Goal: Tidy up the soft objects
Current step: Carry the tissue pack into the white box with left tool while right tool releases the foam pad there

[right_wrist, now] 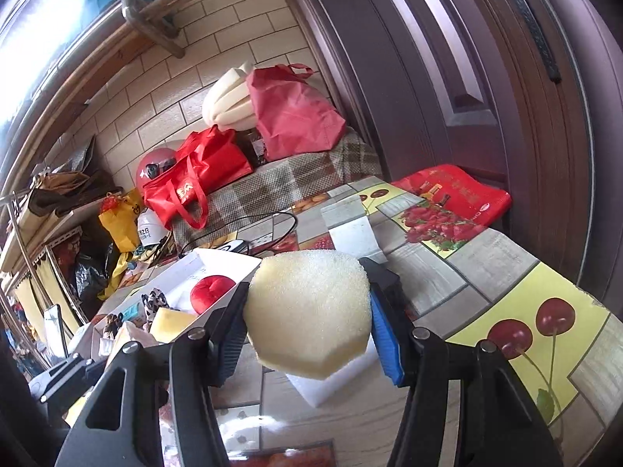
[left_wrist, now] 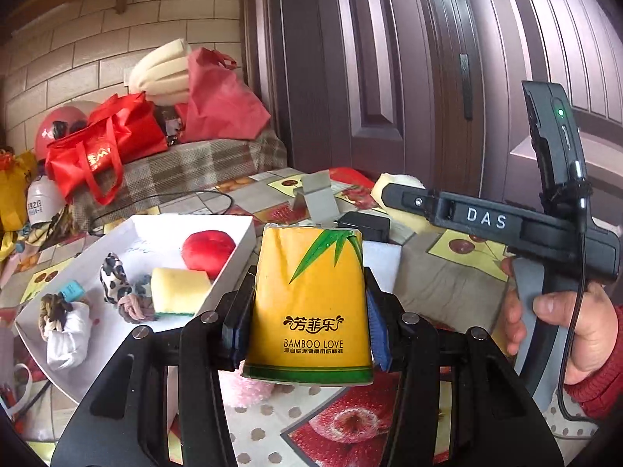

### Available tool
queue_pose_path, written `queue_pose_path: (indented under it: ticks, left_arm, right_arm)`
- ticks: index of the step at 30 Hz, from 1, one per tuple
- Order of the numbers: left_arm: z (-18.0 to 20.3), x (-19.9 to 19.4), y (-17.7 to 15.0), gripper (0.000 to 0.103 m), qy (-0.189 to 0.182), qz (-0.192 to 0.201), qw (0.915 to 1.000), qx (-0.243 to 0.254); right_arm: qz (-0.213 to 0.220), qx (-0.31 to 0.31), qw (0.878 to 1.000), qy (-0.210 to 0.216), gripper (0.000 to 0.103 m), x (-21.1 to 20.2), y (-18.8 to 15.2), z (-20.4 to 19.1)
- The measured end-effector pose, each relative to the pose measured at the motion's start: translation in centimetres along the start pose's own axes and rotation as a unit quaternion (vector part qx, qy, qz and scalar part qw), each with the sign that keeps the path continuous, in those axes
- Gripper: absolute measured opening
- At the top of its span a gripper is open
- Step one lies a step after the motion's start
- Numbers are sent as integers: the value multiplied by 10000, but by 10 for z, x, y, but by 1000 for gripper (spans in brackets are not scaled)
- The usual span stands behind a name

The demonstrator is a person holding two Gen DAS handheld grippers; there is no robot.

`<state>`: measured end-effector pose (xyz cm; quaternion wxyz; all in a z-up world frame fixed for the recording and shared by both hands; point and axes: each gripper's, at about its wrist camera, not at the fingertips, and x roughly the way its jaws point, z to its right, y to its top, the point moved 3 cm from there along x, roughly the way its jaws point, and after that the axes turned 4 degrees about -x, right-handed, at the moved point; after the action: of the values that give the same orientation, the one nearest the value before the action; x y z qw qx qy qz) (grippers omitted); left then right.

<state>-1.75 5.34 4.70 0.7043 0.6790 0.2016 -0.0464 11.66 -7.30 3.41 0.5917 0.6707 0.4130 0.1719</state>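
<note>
My left gripper (left_wrist: 307, 311) is shut on a yellow tissue pack (left_wrist: 309, 303) printed BAMBOO LOVE, held above the table just right of the white tray (left_wrist: 233, 222). The tray holds a red plush apple (left_wrist: 208, 251), a yellow sponge (left_wrist: 177, 290), spotted and knotted hair ties (left_wrist: 117, 280) and a white cloth bundle (left_wrist: 68, 334). My right gripper (right_wrist: 307, 311) is shut on a pale yellow foam piece (right_wrist: 309, 311), lifted over the table. The tray (right_wrist: 218, 260) lies to its left. The right gripper body (left_wrist: 486, 218) shows in the left wrist view.
A white foam block (right_wrist: 331, 381) lies on the fruit-patterned tablecloth (right_wrist: 467, 272) under the right gripper. A grey metal stand (left_wrist: 317, 198) and a black adapter (left_wrist: 362, 223) sit behind the tissue pack. Red bags (left_wrist: 105, 144) pile on a checked bench. A brown door (left_wrist: 389, 58) stands behind.
</note>
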Motion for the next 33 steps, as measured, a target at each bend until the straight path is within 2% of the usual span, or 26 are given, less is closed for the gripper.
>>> queue_pose_path:
  ticks: [10, 18, 27, 33]
  left_arm:
    - [-34, -19, -4, 48, 295, 215, 9991, -214]
    - [-90, -35, -13, 48, 814, 216, 9950, -539]
    - [-164, -33, -18, 48, 1570, 209, 9806, -1155]
    - [-212, -38, -25, 48, 1820, 240, 9637, -1936]
  right_arm:
    - [-16, -480, 9988, 117, 58, 1, -6, -34]
    - [-93, -995, 9945, 329, 58, 9, -14, -76]
    - [-169, -1461, 9868, 684, 58, 27, -21, -128]
    - [-511, -1780, 9776, 1004, 58, 52, -32, -169]
